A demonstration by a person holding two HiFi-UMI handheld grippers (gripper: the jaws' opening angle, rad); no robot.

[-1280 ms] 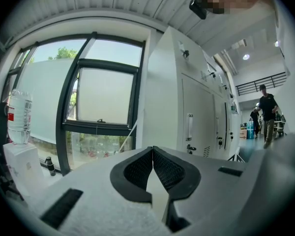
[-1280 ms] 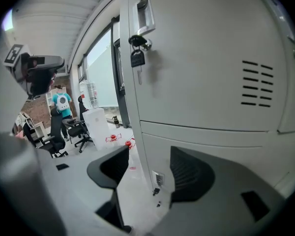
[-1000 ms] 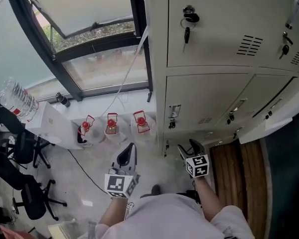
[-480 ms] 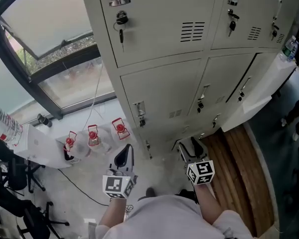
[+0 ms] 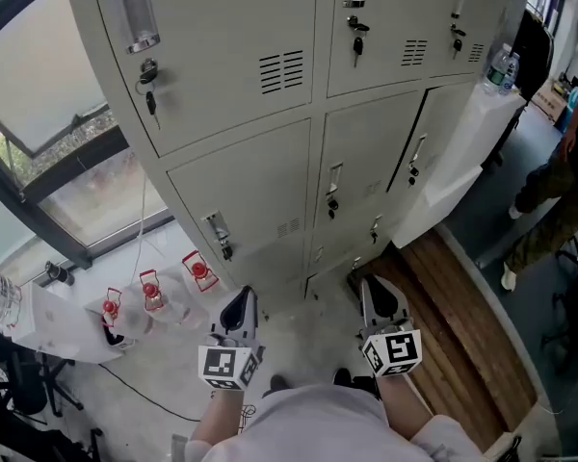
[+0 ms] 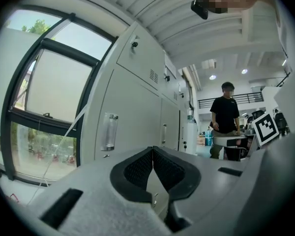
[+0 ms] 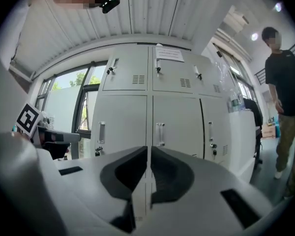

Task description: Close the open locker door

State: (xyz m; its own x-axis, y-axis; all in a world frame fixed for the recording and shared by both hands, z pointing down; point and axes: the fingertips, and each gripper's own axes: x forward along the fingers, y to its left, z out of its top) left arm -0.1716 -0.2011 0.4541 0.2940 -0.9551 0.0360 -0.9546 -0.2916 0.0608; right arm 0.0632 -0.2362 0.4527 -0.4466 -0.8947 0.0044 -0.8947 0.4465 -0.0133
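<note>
A bank of cream lockers [image 5: 270,171] fills the head view. One lower door [image 5: 458,162] at the right stands open, swung out towards me; it also shows at the right edge of the right gripper view as a pale open door [image 7: 240,136]. My left gripper [image 5: 241,301] is shut and empty, well short of the lockers; its pads [image 6: 137,167] meet in the left gripper view. My right gripper [image 5: 378,292] has just been closing with nothing between its jaws and is now shut, left of the open door and apart from it. Its closed tips [image 7: 148,150] face the lockers.
A large window [image 5: 48,133] is at the left. Below it, three red-handled bottles [image 5: 152,292] stand on the floor. A wooden platform [image 5: 462,325] lies under the open door. A person [image 5: 559,181] stands at the right. Keys [image 5: 150,99] hang in the locks.
The head view has swung right, so the lockers and the open door now fill it. The right gripper's jaws went from open to shut. Both grippers moved along the lockers.
</note>
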